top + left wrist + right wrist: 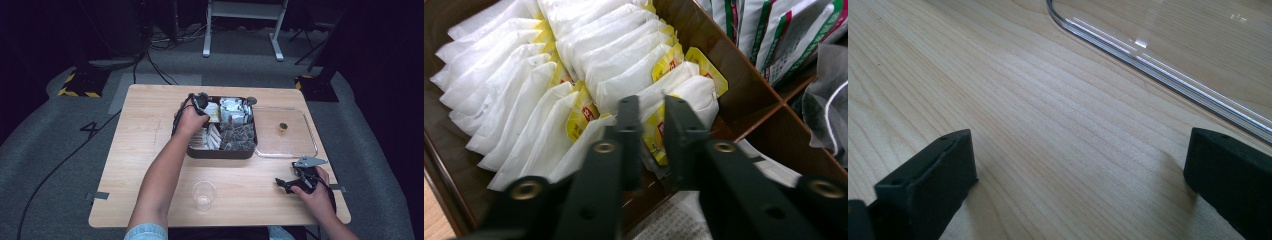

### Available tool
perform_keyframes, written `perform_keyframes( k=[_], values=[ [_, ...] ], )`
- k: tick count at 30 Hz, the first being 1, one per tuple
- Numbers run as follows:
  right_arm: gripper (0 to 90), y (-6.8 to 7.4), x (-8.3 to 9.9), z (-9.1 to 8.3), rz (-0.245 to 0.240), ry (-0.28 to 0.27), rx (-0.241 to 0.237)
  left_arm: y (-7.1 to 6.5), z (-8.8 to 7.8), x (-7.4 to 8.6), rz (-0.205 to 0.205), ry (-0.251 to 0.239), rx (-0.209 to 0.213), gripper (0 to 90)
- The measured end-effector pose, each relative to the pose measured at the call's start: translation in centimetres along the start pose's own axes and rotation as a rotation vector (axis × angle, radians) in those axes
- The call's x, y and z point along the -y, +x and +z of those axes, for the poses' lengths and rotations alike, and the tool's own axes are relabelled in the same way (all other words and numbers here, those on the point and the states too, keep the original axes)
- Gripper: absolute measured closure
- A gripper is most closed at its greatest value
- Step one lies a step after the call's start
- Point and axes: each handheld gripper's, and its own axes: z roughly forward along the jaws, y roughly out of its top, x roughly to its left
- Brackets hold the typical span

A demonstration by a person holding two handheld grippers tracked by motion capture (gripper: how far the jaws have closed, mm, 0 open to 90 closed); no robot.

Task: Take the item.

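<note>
One tea bag (659, 132) is sitting at the near end of its row in the brown box (220, 152), and we are pinching it with the left claw (647, 112), jaws nearly together on its yellow tag and paper. We are judging the grip thin, so we should be lifting straight up and slowly, watching that the neighbouring tea bags (524, 100) are not dragging along. The right claw (1078, 175) is resting wide apart and holding nothing over the worktop (998, 100), beside the clear lid (1198, 60). The plastic cup (204, 195) is waiting near us.
</note>
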Motion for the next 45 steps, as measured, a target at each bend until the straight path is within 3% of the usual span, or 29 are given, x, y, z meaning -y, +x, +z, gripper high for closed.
perform_keyframes(
  k=[2, 6, 15, 25, 35, 45],
  values=[
    [0.4, 0.0, 0.0, 0.0, 0.0, 0.0, 0.0, 0.0, 0.1, 0.2, 0.005, -0.007, -0.007, 87.3],
    [0.4, 0.0, 0.0, 0.0, 0.0, 0.0, 0.0, 0.2, -0.3, 0.3, 0.003, -0.029, 0.001, 89.6],
    [0.3, 0.0, 0.0, 0.0, 0.0, 0.0, 0.0, 0.2, -1.5, 0.5, 0.024, -0.075, -0.006, 90.0],
    [0.3, 0.0, 0.0, 0.0, 0.0, 0.0, 0.0, 0.2, -4.0, 0.6, 0.041, -0.14, -0.008, 90.0],
    [0.3, 0.0, 0.0, 0.0, -0.001, 0.0, 0.0, -0.8, -7.3, 0.6, 0.087, -0.187, 0.007, 90.0],
    [0.3, 0.0, 0.0, 0.0, 0.0, 0.0, 0.0, -2.9, -11.1, 2.0, 0.133, -0.231, 0.041, 90.0]
  ],
)
